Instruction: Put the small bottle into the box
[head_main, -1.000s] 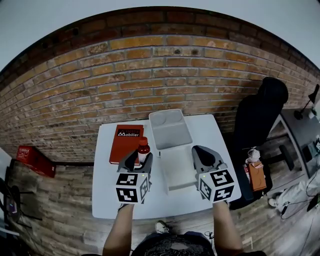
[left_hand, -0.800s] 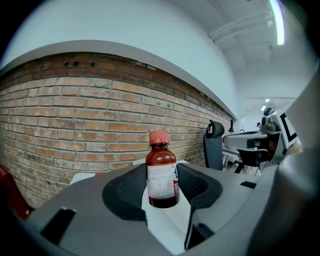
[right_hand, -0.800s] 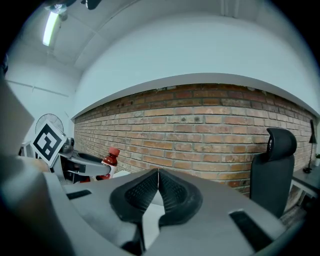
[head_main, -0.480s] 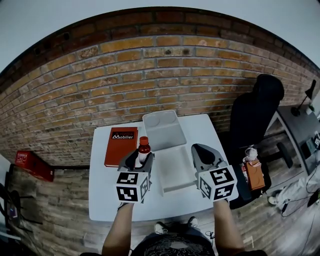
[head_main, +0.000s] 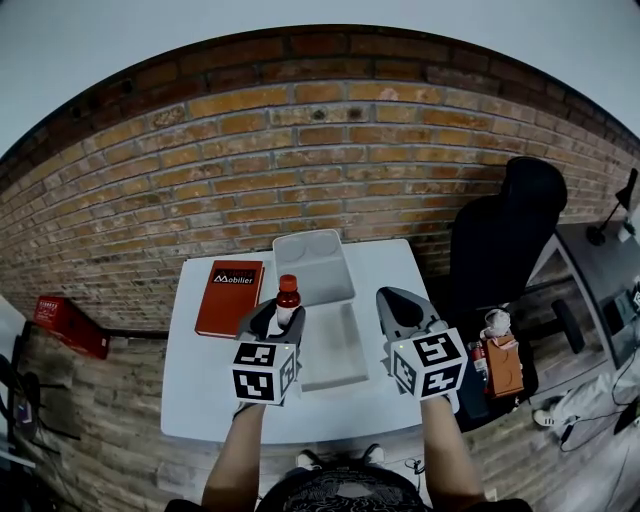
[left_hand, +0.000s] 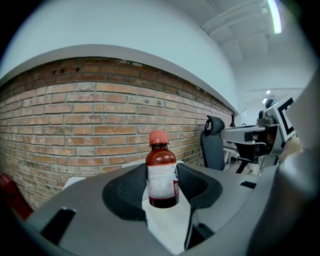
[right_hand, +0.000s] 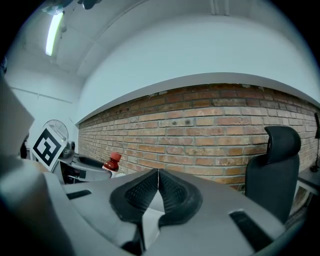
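The small bottle (head_main: 288, 298) is brown with a red cap and a white label. It stands upright between the pads of my left gripper (head_main: 277, 315), which is shut on its body. In the left gripper view the bottle (left_hand: 162, 175) fills the gap of the left gripper (left_hand: 162, 189). The white open box (head_main: 283, 262) lies on the table just right of the bottle, and the bottle overlaps its left edge in the head view. My right gripper (head_main: 398, 305) hovers at the box's right side, shut with nothing between its jaws; the right gripper (right_hand: 158, 186) shows its tips meeting.
A red book (head_main: 230, 297) lies on the white table (head_main: 195, 390) left of the bottle. A black office chair (head_main: 500, 240) stands to the right. An orange pack (head_main: 503, 365) sits beside the right gripper. A brick wall runs behind the table.
The table, book and box have slid left and down in the head view. The bottle in my left gripper now overlaps the box's left edge. Both grips are unchanged.
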